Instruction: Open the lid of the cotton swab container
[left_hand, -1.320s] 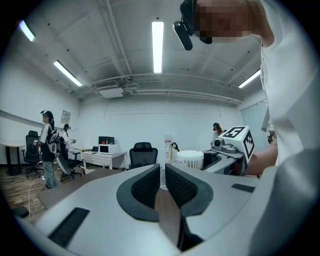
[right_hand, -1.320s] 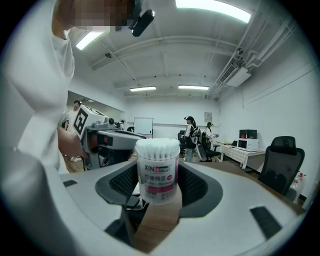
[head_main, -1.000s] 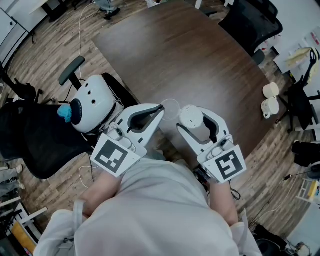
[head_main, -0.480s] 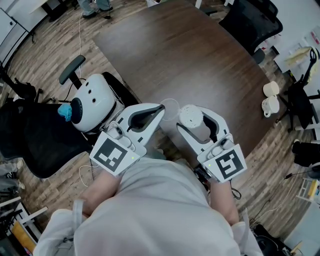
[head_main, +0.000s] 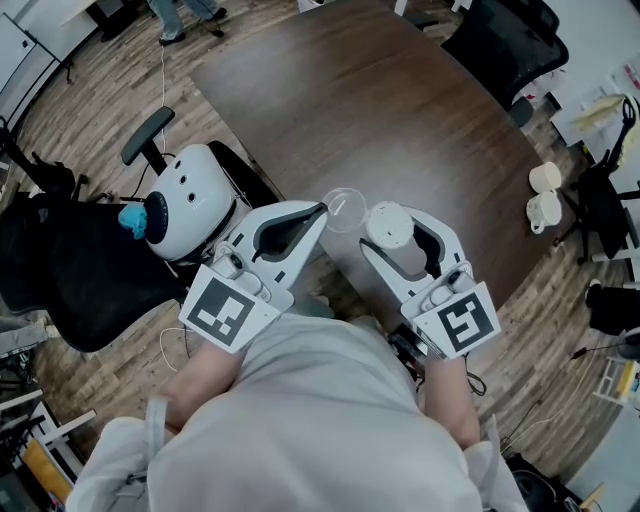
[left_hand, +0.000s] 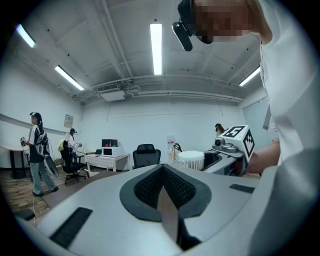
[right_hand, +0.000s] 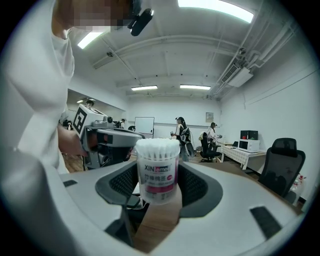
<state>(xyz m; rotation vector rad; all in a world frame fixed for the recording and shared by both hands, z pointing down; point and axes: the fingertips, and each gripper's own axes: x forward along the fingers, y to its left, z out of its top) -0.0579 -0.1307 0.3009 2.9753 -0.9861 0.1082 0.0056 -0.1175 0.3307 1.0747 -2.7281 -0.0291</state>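
Between the jaws of the right gripper (head_main: 392, 232) the open tub (right_hand: 157, 172) sits clamped; tilting could spill swabs (right_hand: 157, 146). Left gripper (head_main: 322, 213), closed on the lid (head_main: 345, 208) by its rim, might drop it.

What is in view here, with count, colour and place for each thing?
cotton swab container: one, clear, white swabs, pink label; upright, top open, between the right jaws
lid: one, clear; at the left gripper's tip
table: one, dark brown; ahead of the person
office chairs: at least two, black; around the table
domed device: one, white with a blue part; left of the table
mugs: two, white; past the table's right edge
left gripper: white, shut on the lid
right gripper: white, shut on the container
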